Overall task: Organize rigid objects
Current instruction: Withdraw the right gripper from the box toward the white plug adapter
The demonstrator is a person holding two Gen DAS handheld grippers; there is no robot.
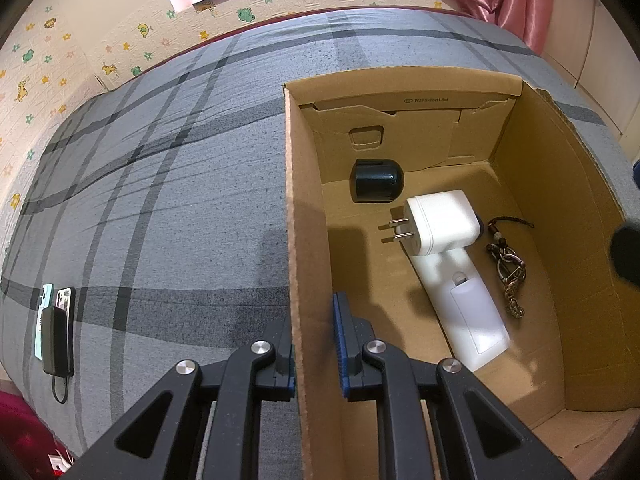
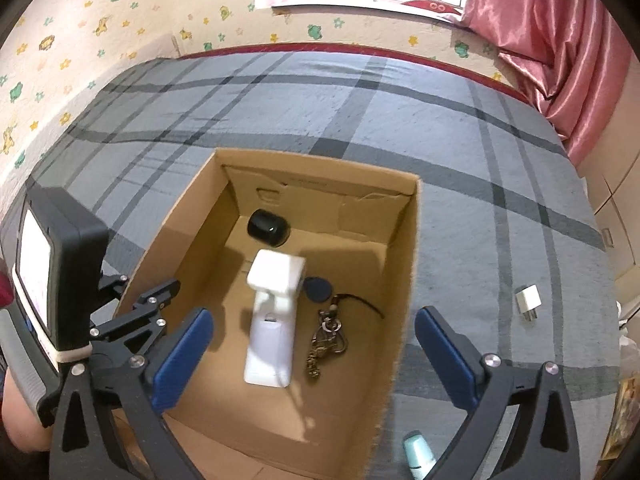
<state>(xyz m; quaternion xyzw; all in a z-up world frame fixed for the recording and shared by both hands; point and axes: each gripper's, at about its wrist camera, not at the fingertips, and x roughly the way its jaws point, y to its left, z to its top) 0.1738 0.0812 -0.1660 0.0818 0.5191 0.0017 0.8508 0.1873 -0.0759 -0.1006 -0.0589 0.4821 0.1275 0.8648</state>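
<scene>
Left gripper: jaws narrowed onto the cardboard box's left wall, one blue pad inside, one outside; wall is clamped betw. them.
Right gripper: jaws spread wide, nothing held; poised above the box, left pad over the interior, right pad just outside the right wall.
Cardboard box: open-topped, set on the bed; seen from above in right wrist view.
White remote: lying flat on box floor, nearest item inside.
Key chain: metal rings w/ dark cord, just beside the remote on its right.
White plug adapter: resting across the remote's far end, prongs pointed left.
Blue disc: partly hidden behind the adapter, near the cord.
Black rounded object: by the far wall, apart from the adapter.
Small white charger: outside the box, on the bed to its right.
Teal object: at near edge, only partly seen.
Phones & power bank: stacked on the bed, well left of the box.
Bed: grey plaid cover, carries everything.
</scene>
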